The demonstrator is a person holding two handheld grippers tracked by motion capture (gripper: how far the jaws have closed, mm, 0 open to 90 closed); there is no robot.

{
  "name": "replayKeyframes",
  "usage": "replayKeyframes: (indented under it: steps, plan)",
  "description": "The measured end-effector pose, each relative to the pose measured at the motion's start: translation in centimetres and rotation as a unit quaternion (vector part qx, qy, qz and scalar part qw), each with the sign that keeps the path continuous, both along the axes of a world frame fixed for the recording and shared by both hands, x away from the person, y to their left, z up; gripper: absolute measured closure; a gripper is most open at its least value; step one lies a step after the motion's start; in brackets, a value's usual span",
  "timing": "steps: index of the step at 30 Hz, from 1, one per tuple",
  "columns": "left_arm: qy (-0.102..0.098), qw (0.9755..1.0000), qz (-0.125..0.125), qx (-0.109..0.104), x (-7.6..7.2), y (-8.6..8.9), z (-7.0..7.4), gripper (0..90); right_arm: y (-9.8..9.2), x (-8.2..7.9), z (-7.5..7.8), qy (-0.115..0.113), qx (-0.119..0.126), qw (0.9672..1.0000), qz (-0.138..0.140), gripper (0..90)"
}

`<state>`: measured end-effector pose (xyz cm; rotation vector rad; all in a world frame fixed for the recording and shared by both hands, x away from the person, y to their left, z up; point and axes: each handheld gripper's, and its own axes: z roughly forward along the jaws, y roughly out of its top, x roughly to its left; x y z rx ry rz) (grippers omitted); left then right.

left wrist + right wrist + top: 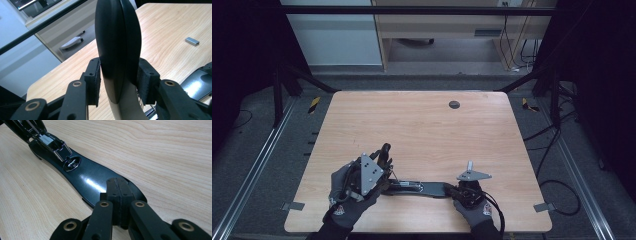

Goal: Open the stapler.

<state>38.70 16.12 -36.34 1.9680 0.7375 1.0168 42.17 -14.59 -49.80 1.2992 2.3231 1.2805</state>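
High view places a black, glossy, long-bodied plastic-and-metal stapler (417, 188) opened flat along the near edge of the pale wooden table (422, 125), between the two hands. The left tool (382, 162) pinches the raised black top arm of the stapler (117, 50); in the left gripper view its pads (93, 80) sit on both flanks of that arm. The right tool (117, 195) has its pads pressed together with nothing between them, and its tip rests on the rear of the stapler base (85, 180), apparently pinning it to the table. The open metal staple channel (53, 143) lies toward the far end of the base. A small grey strip of staples (192, 41) lies apart on the wood.

Handling judgement: the stapler is rigid and probably moderately heavy, and its glossy shell is likely slippery, so a flank grip may slide. The hinge probably swings freely, so both halves need control. The strip is light, brittle and best taken by its long sides.
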Motion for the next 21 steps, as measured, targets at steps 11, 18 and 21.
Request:
replayKeyframes:
  steps: [11,18,21]
  plan:
    - [0.006,0.9997,0.01,-0.022,-0.1,1.7,0.1,57.5,0.0,0.0,0.0,-0.001,0.001,1.0,0.001,90.0]
    - [0.007,0.9995,0.014,-0.029,-0.1,2.3,0.0,57.1,0.0,0.0,0.0,0.001,0.001,1.0,0.0,90.0]
    - [0.008,0.9993,0.016,-0.032,-0.1,2.6,0.0,57.0,0.0,0.0,0.0,0.001,0.0,1.0,0.001,90.0]
